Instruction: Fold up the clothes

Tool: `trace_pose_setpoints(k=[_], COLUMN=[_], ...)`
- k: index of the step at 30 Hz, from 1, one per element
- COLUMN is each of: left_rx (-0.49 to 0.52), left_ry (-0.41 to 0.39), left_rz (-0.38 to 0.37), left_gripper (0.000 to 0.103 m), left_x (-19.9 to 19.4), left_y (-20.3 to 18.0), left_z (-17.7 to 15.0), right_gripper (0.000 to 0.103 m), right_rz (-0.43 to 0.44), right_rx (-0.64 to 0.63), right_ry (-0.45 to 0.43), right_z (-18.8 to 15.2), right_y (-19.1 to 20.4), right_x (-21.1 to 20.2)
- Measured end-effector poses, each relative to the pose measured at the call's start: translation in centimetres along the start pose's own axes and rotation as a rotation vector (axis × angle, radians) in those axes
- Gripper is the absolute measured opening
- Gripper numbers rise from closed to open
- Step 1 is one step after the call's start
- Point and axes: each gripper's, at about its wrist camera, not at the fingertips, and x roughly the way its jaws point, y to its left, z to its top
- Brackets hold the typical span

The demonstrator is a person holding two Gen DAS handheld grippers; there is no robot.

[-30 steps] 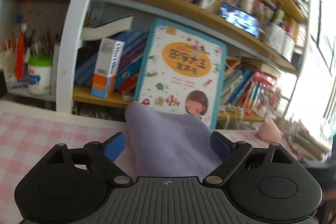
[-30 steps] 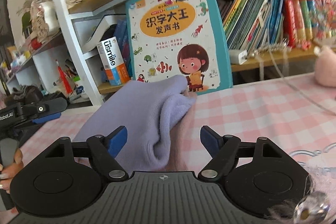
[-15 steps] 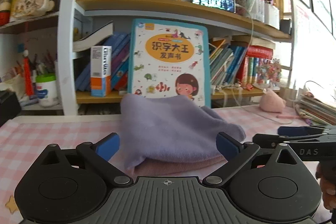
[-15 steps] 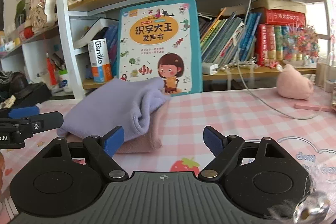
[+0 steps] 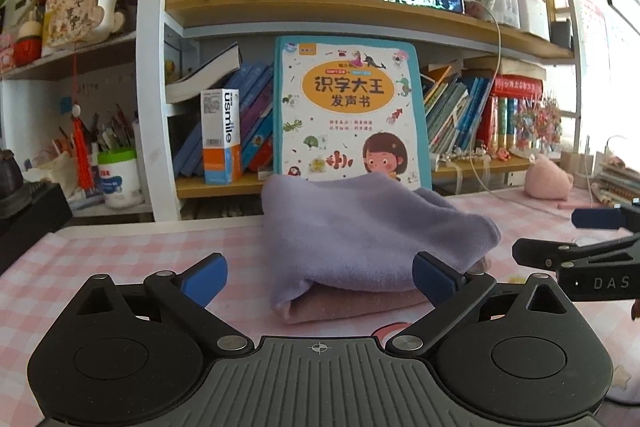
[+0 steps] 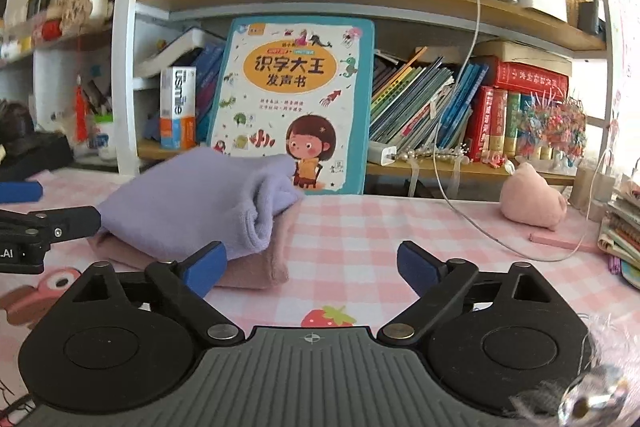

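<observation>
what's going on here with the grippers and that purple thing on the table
A person with a gripper in each hand is folding clothes. The folded purple garment lies on a folded pink garment on the checked table. The left gripper is open; the right gripper has just been opening. Neither holds anything.

Both grippers, left gripper (image 5: 319, 277) and right gripper (image 6: 311, 267), are built of black plastic with silver screws and blue finger pads (image 5: 205, 277).
</observation>
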Motion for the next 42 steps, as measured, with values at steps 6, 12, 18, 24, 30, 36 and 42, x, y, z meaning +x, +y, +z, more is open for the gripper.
trace_pose_setpoints(k=[6,12,18,24,30,36,42], left_rx=[0.004,-0.009,-0.002,0.009,0.013,0.014,0.016], left_ry=[0.017,0.073,0.081,0.076,0.078,0.077,0.075], left_rz=[0.002,0.023,0.046,0.054,0.060,0.061,0.060], left_gripper=[0.102,0.102,0.102,0.103,0.103,0.103,0.103], left_x=[0.3,1.1,1.3,1.2,1.3,1.2,1.2], left_y=[0.1,0.3,0.2,-0.1,-0.1,-0.1,-0.1], left_z=[-0.1,-0.2,-0.4,-0.5,-0.4,-0.4,-0.4], right_gripper=[0.097,0.099,0.100,0.102,0.102,0.102,0.102], right_rz=[-0.024,-0.045,-0.041,-0.036,-0.032,-0.034,-0.033], right_rx=[-0.025,-0.006,0.004,-0.021,-0.028,-0.019,-0.021], right_ry=[-0.003,0.024,0.047,0.042,0.044,0.046,0.046], right_z=[-0.1,-0.1,-0.2,-0.3,-0.3,-0.4,-0.4], right_y=[0.5,0.3,0.1,0.6,0.8,0.6,0.7], right_x=[0.0,0.6,0.8,0.8,0.9,1.0,1.0])
